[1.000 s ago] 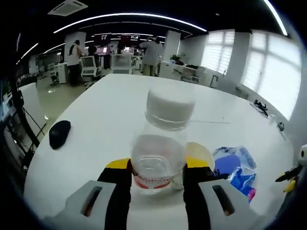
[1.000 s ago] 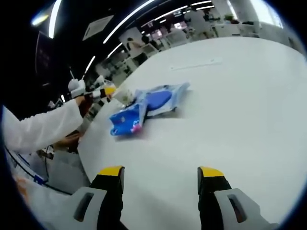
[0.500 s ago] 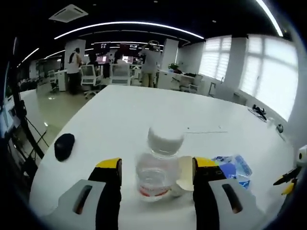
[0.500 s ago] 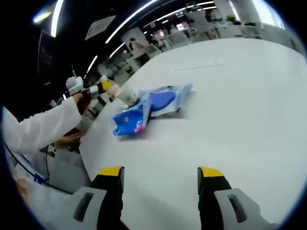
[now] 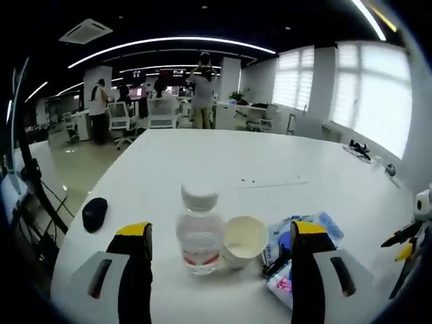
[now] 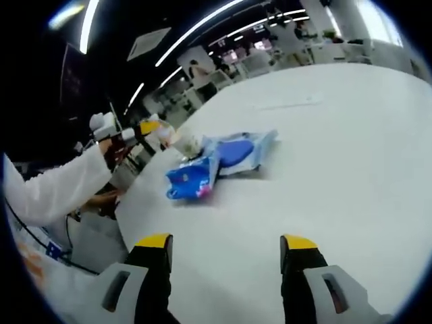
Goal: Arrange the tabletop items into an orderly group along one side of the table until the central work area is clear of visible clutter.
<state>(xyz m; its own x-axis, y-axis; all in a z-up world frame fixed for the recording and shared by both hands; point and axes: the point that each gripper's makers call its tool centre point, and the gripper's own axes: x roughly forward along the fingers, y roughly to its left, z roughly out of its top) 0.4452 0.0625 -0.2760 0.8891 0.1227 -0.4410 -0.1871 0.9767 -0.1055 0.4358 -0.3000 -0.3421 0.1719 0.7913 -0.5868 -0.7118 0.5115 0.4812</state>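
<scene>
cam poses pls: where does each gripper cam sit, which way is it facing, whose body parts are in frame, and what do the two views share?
Left gripper view: rides the left gripper, looking forward between its open jaws across the white table at the water bottle, paper cup and blue packet, office behind.
Right gripper view: rides the right gripper, jaws open, looking along the table past the blue packet toward the person's white sleeve holding the left gripper.
Shared: table, blue packet, cup.

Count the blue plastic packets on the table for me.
2, touching: a clear-and-blue packet nearer the cup, and a brighter blue packet overlapping it on the table-edge side. More could be hidden beneath.
</scene>
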